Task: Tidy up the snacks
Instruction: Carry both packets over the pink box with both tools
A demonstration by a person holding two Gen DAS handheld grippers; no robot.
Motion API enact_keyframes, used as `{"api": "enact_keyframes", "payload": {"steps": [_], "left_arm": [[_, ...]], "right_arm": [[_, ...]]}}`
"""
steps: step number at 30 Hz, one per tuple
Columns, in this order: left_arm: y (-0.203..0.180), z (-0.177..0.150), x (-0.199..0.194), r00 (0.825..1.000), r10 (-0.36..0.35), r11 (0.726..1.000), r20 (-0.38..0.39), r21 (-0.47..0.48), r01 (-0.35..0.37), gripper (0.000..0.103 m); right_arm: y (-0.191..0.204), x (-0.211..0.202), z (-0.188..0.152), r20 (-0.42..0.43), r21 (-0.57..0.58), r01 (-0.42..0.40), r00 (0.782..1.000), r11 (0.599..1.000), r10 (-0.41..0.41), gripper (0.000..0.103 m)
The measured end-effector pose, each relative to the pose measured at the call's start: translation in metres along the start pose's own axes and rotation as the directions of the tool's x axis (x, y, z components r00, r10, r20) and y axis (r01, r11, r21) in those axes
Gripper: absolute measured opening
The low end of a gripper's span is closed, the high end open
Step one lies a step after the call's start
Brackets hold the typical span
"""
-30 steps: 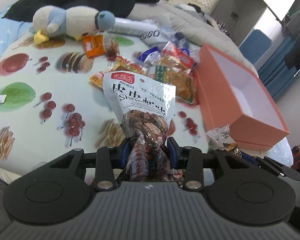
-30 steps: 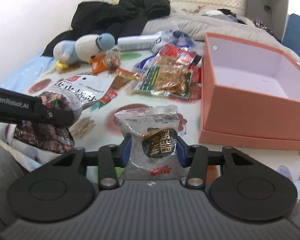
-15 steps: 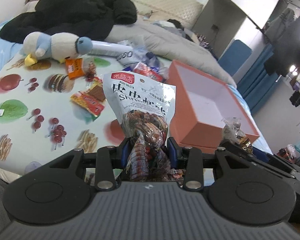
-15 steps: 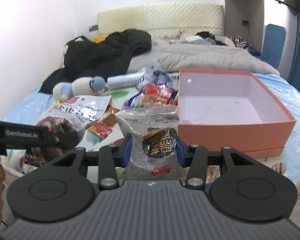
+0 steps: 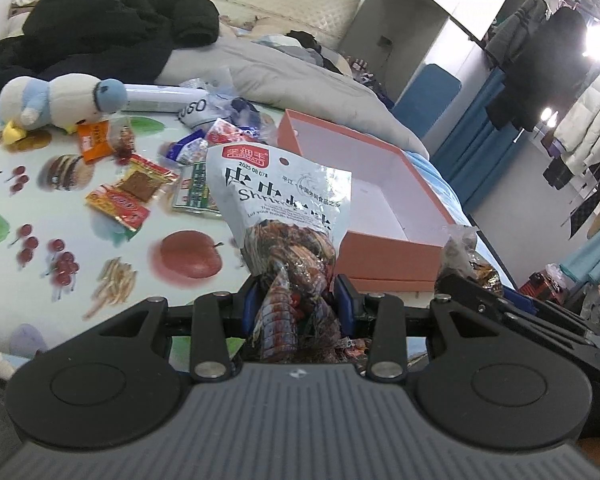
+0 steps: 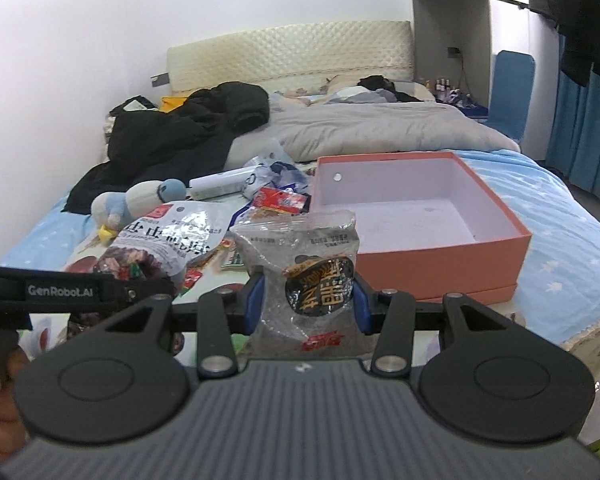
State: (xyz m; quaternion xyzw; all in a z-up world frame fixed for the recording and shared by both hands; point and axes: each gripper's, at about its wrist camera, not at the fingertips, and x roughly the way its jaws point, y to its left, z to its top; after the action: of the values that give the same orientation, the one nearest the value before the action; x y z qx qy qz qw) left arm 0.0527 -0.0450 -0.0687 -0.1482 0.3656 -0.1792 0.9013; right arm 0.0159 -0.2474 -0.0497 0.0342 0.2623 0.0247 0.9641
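Silver shrimp bag (image 5: 278, 216) — left hand-held gripper (image 5: 296, 306) | clear packet (image 6: 306, 276) — right hand-held gripper (image 6: 307, 306)

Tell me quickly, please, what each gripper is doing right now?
Left gripper: closed on the white shrimp snack bag.
Right gripper: closed on the clear snack pouch.

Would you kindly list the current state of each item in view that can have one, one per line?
left tool: shut on the shrimp snack bag
shrimp snack bag: sealed, held upright off the bed
right tool: shut on the grey snack pouch
grey snack pouch: sealed, held upright
orange box: open, lidless, nothing visible inside
loose snack packets: lying flat on the fruit-print cloth
plush toy: lying on its side
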Motion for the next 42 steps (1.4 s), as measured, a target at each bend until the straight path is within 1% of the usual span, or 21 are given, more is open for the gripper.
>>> {"api": "enact_keyframes", "payload": {"steps": [4, 9, 15, 19, 21, 25, 28, 30, 33, 35, 37, 39, 42], "left_arm": [[-0.007, 0.015, 0.021, 1.000, -0.018, 1.000, -0.011, 0.016, 0.018, 0.044], [-0.021, 0.043, 0.056, 0.999, -0.051, 0.997, -0.015, 0.050, 0.051, 0.044], [-0.046, 0.079, 0.104, 0.997, -0.078, 0.992, -0.029, 0.100, 0.080, 0.044], [-0.054, 0.099, 0.141, 0.995, -0.077, 0.992, -0.055, 0.095, 0.082, 0.044], [-0.060, 0.106, 0.160, 0.995, -0.077, 0.992, -0.070, 0.098, 0.084, 0.045], [-0.071, 0.118, 0.202, 0.993, -0.061, 0.988, -0.100, 0.133, 0.074, 0.045], [-0.072, 0.122, 0.233, 0.990, -0.046, 0.988, -0.131, 0.140, 0.065, 0.045], [-0.068, 0.126, 0.253, 0.987, -0.031, 0.991, -0.157, 0.127, 0.051, 0.045], [-0.065, 0.130, 0.278, 0.981, -0.012, 0.991, -0.194, 0.131, 0.038, 0.045], [-0.067, 0.129, 0.285, 0.979, 0.004, 0.989, -0.202, 0.146, 0.026, 0.045], [-0.067, 0.128, 0.291, 0.975, 0.001, 0.990, -0.220, 0.139, 0.031, 0.045], [-0.067, 0.126, 0.294, 0.974, 0.009, 0.988, -0.228, 0.152, 0.027, 0.045], [-0.066, 0.127, 0.293, 0.981, 0.045, 0.986, -0.189, 0.166, -0.013, 0.045]], "right_arm": [[-0.009, 0.006, 0.004, 0.010, 0.018, 0.017, 1.000, 1.000, -0.017, 0.048], [-0.028, 0.023, 0.017, 0.026, 0.046, 0.039, 0.999, 0.998, -0.040, 0.048], [-0.052, 0.056, 0.037, 0.047, 0.062, 0.065, 0.997, 0.996, -0.068, 0.048], [-0.071, 0.081, 0.051, 0.044, 0.057, 0.080, 0.996, 0.995, -0.082, 0.048], [-0.081, 0.091, 0.055, 0.054, 0.074, 0.094, 0.994, 0.993, -0.098, 0.048], [-0.106, 0.115, 0.058, 0.052, 0.105, 0.103, 0.993, 0.989, -0.109, 0.048], [-0.122, 0.139, 0.059, 0.019, 0.115, 0.099, 0.995, 0.988, -0.102, 0.048], [-0.128, 0.157, 0.059, -0.011, 0.102, 0.086, 0.996, 0.991, -0.085, 0.048], [-0.135, 0.180, 0.056, -0.029, 0.094, 0.083, 0.996, 0.992, -0.081, 0.048], [-0.139, 0.193, 0.054, -0.042, 0.090, 0.085, 0.996, 0.992, -0.082, 0.048], [-0.144, 0.207, 0.051, -0.068, 0.108, 0.080, 0.995, 0.991, -0.073, 0.048], [-0.147, 0.215, 0.049, -0.082, 0.124, 0.070, 0.995, 0.990, -0.060, 0.048], [-0.147, 0.222, 0.047, -0.090, 0.124, 0.059, 0.995, 0.991, -0.048, 0.049]]}}
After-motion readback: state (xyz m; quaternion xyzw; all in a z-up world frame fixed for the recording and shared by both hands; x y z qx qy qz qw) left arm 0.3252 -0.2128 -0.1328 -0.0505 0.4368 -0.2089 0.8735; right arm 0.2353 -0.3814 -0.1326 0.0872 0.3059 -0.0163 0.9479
